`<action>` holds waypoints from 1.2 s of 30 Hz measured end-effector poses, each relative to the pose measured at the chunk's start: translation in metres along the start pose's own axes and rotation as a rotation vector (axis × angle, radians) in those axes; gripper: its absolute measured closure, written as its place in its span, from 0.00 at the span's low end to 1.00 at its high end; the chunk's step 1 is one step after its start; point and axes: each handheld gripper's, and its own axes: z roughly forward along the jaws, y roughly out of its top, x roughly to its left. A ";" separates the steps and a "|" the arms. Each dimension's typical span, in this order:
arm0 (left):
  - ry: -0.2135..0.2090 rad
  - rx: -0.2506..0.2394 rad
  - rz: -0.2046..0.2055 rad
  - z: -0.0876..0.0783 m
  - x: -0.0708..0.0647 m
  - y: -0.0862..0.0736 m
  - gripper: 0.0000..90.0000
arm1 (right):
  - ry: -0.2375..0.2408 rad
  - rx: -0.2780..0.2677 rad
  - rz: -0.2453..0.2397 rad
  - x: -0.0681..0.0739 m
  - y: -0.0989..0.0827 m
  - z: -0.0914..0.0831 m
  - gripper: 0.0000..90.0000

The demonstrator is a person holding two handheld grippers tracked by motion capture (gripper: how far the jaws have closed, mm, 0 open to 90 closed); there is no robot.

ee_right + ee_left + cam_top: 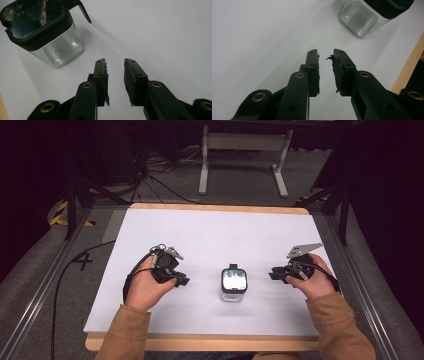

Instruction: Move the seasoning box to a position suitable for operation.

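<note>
A square clear glass jar (234, 284) with a black-rimmed lid stands upright in the middle of the white table (210, 230). My left gripper (182, 281) rests to the left of it, jaws pointing at the jar, a hand's width away. My right gripper (274, 275) sits to the jar's right, also aimed at it and apart from it. In the left gripper view the jar (362, 20) lies ahead to the upper right of the left gripper (325, 56), which is open and empty. In the right gripper view the jar (47, 32) is at upper left, and the right gripper (115, 62) is open and empty.
The white sheet lies on a wooden board whose edge (200, 342) shows at the front. Metal rails (45, 285) run along both sides. Cables (150, 175) and a white frame stand (245, 150) are on the floor beyond the far edge.
</note>
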 end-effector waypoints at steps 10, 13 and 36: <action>0.008 -0.024 0.001 -0.003 0.000 -0.002 0.92 | -0.006 -0.015 0.012 0.000 0.001 -0.003 0.81; 0.010 -0.006 0.010 0.000 -0.001 -0.002 0.93 | -0.007 -0.016 0.020 -0.002 0.000 -0.003 0.81; -0.065 -0.114 0.162 0.000 -0.033 0.027 0.97 | -0.003 -0.004 0.019 0.004 -0.007 -0.005 0.83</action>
